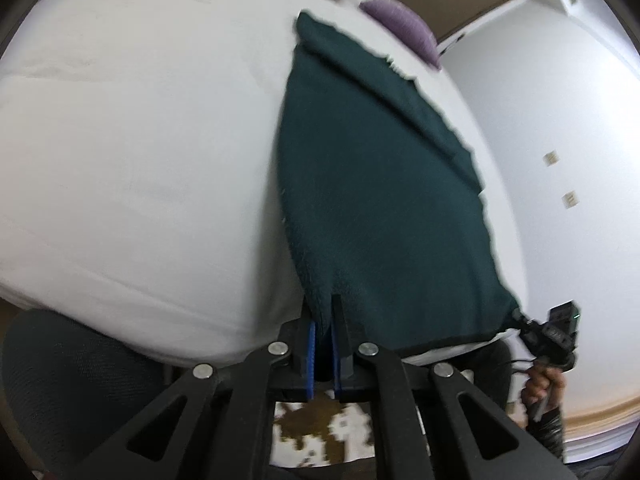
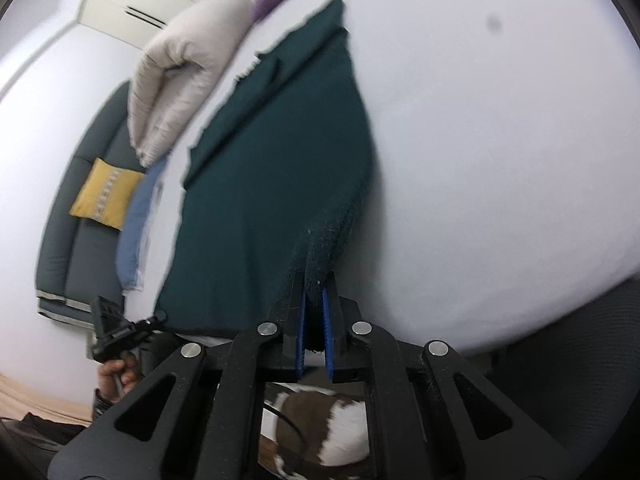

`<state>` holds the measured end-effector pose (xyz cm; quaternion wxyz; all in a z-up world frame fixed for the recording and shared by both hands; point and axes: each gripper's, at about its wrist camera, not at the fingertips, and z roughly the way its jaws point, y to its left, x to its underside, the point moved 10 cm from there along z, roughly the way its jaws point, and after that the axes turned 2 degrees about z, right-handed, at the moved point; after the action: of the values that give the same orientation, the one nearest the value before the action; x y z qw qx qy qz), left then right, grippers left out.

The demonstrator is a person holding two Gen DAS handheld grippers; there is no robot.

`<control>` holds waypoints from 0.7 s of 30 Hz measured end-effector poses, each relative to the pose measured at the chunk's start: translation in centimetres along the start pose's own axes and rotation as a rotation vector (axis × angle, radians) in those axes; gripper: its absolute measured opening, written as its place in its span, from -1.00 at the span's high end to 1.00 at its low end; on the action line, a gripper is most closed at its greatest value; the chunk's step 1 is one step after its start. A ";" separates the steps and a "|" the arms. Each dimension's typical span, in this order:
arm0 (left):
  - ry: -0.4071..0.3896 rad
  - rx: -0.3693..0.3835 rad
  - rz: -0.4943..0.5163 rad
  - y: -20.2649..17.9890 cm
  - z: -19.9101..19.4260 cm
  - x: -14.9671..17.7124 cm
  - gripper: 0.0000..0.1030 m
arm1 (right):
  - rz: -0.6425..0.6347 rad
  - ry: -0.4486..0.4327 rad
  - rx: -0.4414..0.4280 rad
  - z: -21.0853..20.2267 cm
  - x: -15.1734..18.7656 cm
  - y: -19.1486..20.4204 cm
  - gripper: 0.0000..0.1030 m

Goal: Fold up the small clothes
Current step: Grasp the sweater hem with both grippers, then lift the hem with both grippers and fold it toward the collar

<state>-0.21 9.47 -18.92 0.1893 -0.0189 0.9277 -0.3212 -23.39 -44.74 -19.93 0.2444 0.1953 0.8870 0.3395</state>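
No writing is legible. Both grippers, left (image 1: 324, 312) and right (image 2: 316, 284), have jaws clamped on near corners of the dark green cloth (image 1: 380, 184) on the bed (image 1: 140, 140).

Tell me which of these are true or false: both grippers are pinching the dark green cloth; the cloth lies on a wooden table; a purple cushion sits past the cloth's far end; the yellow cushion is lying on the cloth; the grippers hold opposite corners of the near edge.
1. Both grippers pinch the cloth. True: the left gripper and the right gripper are each shut on the dark green cloth.
2. The cloth lies on a wooden table. False: it lies on a white bed.
3. A purple cushion sits past the far end. True: the purple cushion is there.
4. The yellow cushion lies on the cloth. False: the yellow cushion rests on a grey sofa.
5. They hold opposite near corners. True.
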 end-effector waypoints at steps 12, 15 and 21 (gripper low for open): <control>-0.153 0.261 -0.106 -4.1 -3.0 -7.5 0.88 | -0.025 -0.089 -0.127 0.0 -8.9 6.9 0.89; -0.176 0.286 -0.113 -4.9 -2.6 -10.1 0.88 | -0.040 -0.112 -0.129 0.5 -12.2 8.1 0.89; -0.206 0.305 -0.142 -4.8 -1.1 -15.5 0.88 | -0.033 -0.150 -0.133 2.8 -19.4 9.6 0.89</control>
<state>13.39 8.68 -9.98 0.2610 -0.0880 0.8404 -0.4668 -4.47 -46.62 -9.22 0.3283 0.1889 0.8447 0.3782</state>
